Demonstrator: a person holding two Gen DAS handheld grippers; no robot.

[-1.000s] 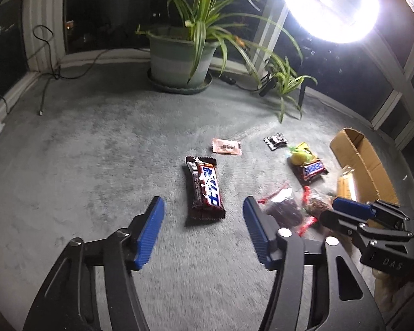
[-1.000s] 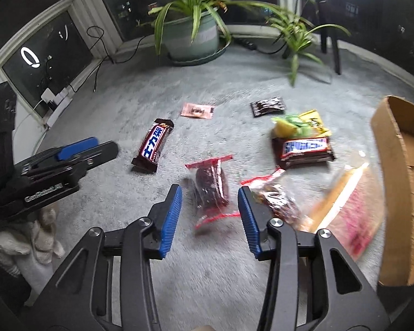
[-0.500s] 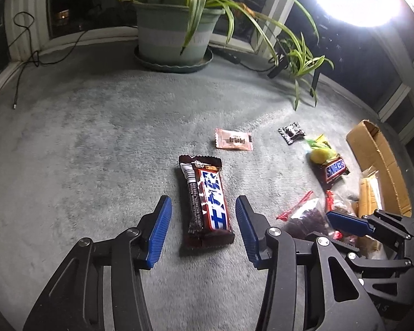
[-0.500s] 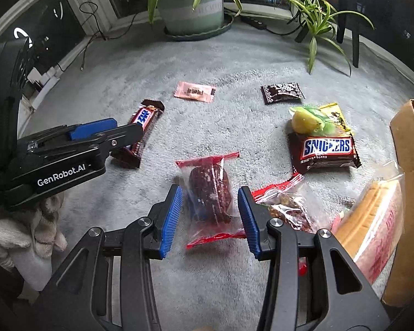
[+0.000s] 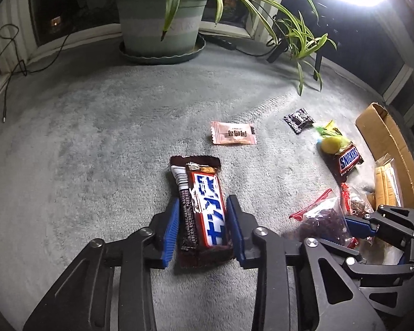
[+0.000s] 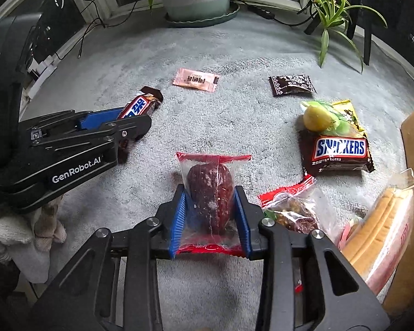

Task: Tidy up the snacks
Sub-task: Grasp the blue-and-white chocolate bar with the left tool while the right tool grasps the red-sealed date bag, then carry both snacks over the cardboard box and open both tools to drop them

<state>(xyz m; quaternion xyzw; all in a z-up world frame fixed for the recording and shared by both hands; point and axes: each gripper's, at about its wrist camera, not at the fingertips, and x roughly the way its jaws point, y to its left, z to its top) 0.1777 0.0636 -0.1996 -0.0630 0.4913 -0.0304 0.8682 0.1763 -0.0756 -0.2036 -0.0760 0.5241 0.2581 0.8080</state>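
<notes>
My left gripper point(image 5: 202, 209) is down on the grey carpet, its blue pads closed against both sides of a long brown chocolate bar point(image 5: 201, 207) with a blue label. That bar also shows in the right wrist view point(image 6: 139, 106). My right gripper point(image 6: 211, 201) is closed on a clear red-edged packet holding a dark red date point(image 6: 209, 195), still lying on the carpet. The right gripper shows at the right of the left wrist view point(image 5: 358, 224).
On the carpet lie a pink sachet point(image 6: 196, 80), a dark brown sachet point(image 6: 291, 85), a Snickers bag point(image 6: 339, 151) with yellow-green sweets on it, a nut packet point(image 6: 289, 209) and a bread bag point(image 6: 383, 223). A cardboard box point(image 5: 389, 151) stands right. A potted plant point(image 5: 162, 22) stands behind.
Both grippers have moved forward and down. The left one has closed from wide open onto the chocolate bar; the right one has closed onto the date packet.
</notes>
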